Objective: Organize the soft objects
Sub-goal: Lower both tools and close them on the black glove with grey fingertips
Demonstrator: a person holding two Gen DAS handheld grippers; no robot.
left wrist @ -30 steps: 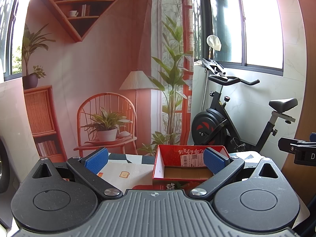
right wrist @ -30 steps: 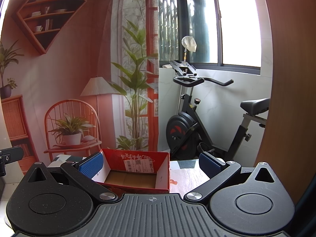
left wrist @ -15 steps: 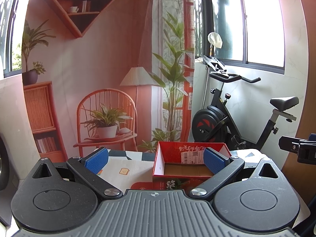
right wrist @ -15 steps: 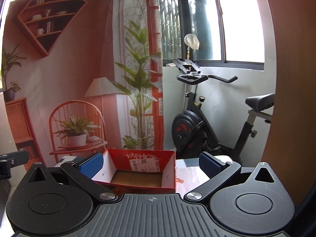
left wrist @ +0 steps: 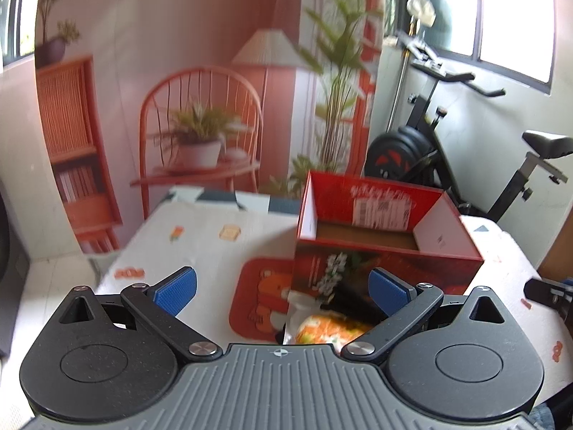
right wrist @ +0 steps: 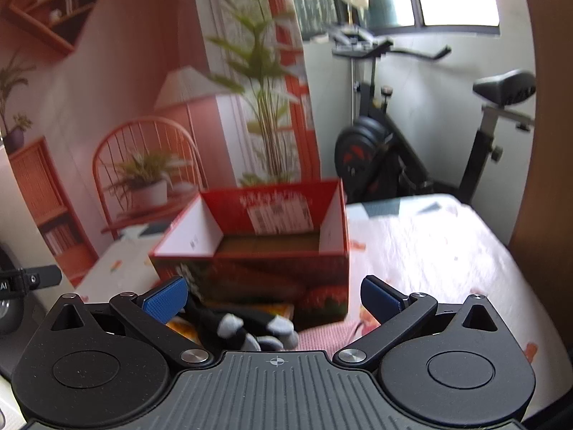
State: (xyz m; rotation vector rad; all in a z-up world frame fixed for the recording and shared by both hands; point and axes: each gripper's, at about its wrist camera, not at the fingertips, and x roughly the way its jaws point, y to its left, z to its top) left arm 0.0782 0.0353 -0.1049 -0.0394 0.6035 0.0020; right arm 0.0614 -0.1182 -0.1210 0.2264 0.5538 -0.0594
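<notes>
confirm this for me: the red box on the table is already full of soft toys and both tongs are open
Not quite. Both wrist views show the red box empty, its brown bottom bare. A black and grey soft toy lies on the table in front of it. Both the left tongs and right tongs are open.

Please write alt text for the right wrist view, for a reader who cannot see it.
The open right gripper points over a black and grey plush toy lying in front of an empty red cardboard box on a table with a patterned cloth. An exercise bike stands behind.

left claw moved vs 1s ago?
Yes. The left claw has tipped downward: the red box now sits higher and closer, and the table has come into view.
</notes>
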